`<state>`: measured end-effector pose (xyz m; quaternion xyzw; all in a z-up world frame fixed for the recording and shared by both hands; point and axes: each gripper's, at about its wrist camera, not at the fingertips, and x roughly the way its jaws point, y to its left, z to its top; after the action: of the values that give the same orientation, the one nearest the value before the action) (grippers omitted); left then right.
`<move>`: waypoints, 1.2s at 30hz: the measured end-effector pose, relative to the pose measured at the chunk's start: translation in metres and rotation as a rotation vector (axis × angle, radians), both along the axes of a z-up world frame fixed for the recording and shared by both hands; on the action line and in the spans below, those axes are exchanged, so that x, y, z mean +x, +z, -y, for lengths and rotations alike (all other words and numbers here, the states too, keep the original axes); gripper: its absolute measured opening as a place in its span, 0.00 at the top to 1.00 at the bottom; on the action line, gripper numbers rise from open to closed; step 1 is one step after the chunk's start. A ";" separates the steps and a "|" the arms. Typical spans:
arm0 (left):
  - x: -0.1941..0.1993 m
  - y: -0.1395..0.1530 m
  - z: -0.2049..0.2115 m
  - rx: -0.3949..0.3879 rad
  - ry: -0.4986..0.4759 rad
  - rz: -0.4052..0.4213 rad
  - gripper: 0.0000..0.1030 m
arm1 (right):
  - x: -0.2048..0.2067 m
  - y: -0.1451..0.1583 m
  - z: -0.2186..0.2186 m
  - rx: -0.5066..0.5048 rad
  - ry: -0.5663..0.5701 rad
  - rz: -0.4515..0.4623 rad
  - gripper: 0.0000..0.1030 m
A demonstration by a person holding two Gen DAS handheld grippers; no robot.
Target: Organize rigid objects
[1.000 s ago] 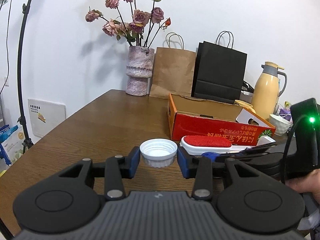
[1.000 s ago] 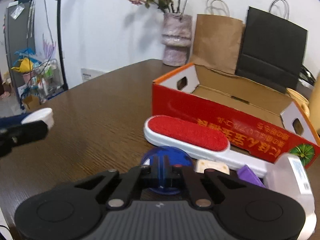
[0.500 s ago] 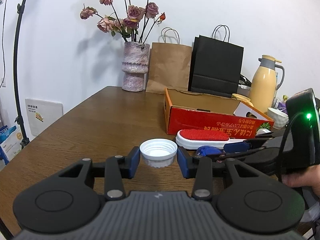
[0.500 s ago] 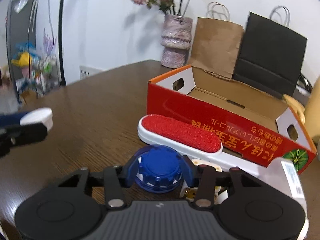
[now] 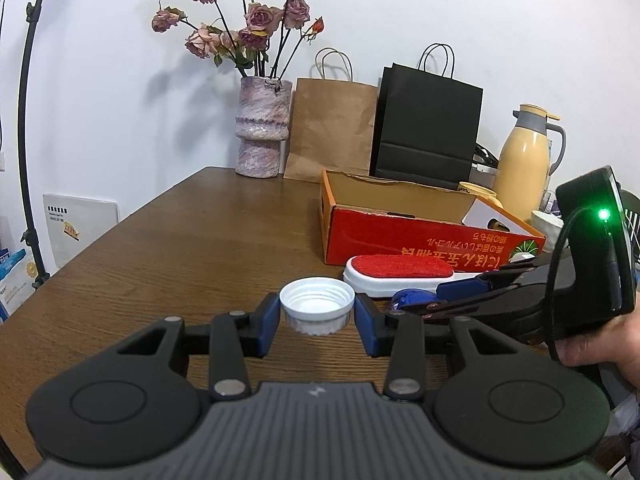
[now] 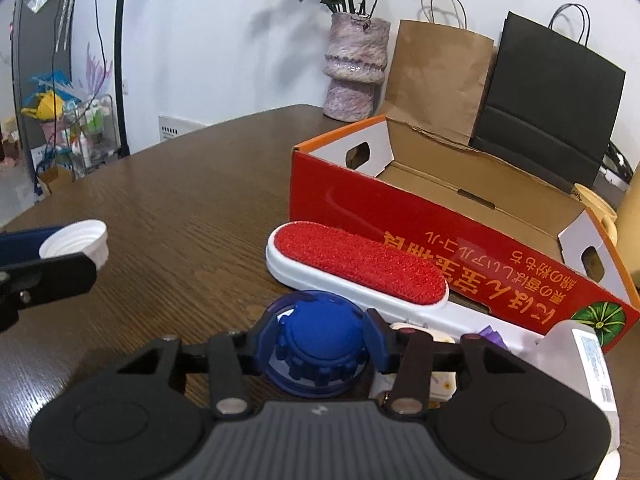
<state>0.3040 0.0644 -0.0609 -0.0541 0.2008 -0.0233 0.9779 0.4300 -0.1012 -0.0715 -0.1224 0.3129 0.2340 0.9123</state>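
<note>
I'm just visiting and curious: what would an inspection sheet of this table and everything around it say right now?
Surface: wooden table, brown, bare on its left half.
Job's things: white cap, opening up; blue lid; red lint brush lying in front of the open red cardboard box, which looks empty where visible.
Clutter: vase of dried roses, brown paper bag, black paper bag, yellow thermos.
Grippers: left hand-held gripper shut on white cap; right hand-held gripper shut on blue lid.
Cables: black cable on the right unit.
Surroundings: white wall, black stand.
</note>
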 end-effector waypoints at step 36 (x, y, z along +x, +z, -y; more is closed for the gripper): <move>0.015 -0.001 0.033 0.031 -0.047 -0.011 0.60 | -0.011 0.020 0.075 0.112 -0.159 0.117 0.57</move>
<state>0.3187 0.0317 -0.0619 -0.0346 0.2076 -0.0427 0.9767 0.4190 -0.1767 -0.0519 -0.0596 0.2544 0.1706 0.9501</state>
